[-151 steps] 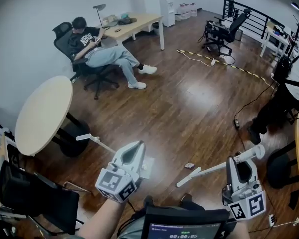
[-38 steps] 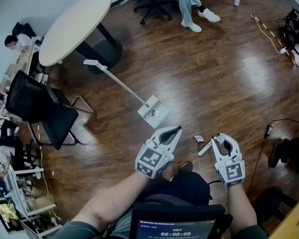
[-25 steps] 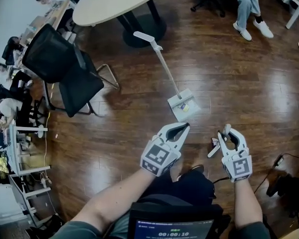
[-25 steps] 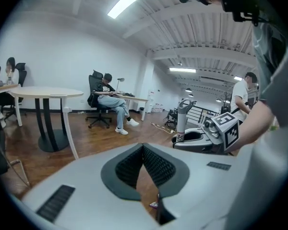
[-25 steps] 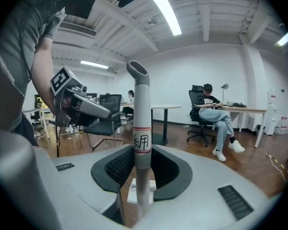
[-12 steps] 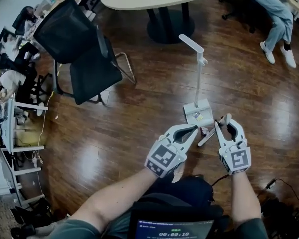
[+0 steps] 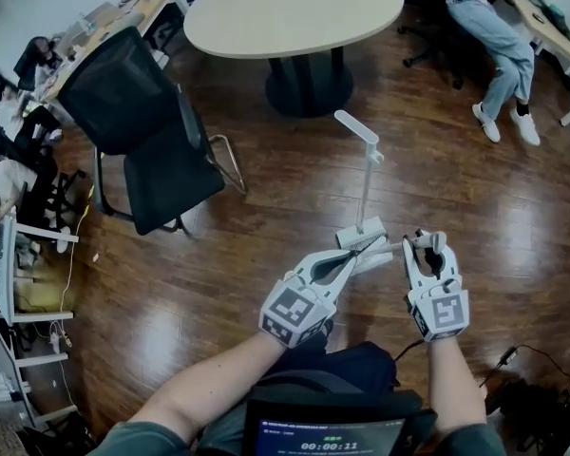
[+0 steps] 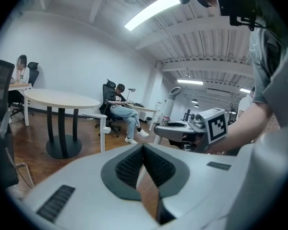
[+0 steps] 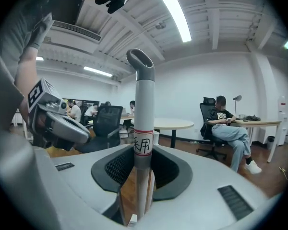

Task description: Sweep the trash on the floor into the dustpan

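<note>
Head view: one dustpan [image 7: 361, 237]; right gripper [image 7: 425, 245] clamps one broom [image 9: 143, 128]; left gripper [image 7: 353, 252] closed.

Head view looked steeply down from over the person onto the wood floor [image 7: 294, 179], with the left hand-held gripper [image 7: 353, 256] and right hand-held gripper [image 7: 426, 245] low in frame. Left gripper view sat close behind its own jaws, facing roughly level across the room. Right gripper view did the same, with the broom handle [image 9: 143, 128] close up mid-frame. All three shared the round table [image 8: 62, 98] and the seated person [image 8: 120, 102].
</note>
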`<control>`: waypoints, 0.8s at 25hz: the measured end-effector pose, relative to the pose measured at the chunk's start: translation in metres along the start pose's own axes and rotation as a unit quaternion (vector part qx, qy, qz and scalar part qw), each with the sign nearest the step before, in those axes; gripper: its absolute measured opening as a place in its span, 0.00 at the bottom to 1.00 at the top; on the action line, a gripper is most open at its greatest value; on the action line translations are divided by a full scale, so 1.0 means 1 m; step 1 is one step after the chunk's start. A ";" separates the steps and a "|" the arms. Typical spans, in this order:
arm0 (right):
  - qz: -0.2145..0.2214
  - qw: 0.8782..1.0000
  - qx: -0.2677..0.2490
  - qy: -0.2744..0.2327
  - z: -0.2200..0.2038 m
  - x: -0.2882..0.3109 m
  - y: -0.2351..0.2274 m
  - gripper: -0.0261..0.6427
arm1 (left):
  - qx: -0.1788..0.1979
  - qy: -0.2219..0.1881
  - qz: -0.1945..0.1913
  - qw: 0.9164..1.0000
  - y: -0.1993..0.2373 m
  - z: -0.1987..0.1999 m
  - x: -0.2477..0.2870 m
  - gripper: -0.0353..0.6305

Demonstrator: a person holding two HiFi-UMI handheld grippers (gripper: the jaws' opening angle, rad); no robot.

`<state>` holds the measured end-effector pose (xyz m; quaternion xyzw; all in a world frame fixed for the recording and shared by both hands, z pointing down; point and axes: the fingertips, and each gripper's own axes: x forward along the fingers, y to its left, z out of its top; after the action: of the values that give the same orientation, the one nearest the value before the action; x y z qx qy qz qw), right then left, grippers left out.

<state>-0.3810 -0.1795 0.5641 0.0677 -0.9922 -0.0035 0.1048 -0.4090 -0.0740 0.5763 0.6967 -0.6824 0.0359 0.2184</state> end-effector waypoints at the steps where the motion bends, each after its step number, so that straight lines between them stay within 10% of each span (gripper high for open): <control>1: -0.006 1.000 0.004 0.001 0.004 -0.008 0.002 0.20 | 0.000 -0.003 -0.006 1.000 -0.001 0.005 0.001 0.06; 9: -0.100 0.994 0.041 -0.024 0.045 -0.087 -0.011 0.21 | 0.000 -0.026 -0.053 0.998 -0.031 0.047 0.036 0.06; 20: -0.228 0.971 0.050 -0.054 0.098 -0.259 -0.061 0.21 | 0.046 -0.060 -0.169 0.983 -0.186 0.109 0.092 0.06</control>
<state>-0.1426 -0.2058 0.4137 0.2966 -0.9538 0.0186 0.0445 -0.2499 -0.2035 0.4622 0.8122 -0.5642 -0.0123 0.1474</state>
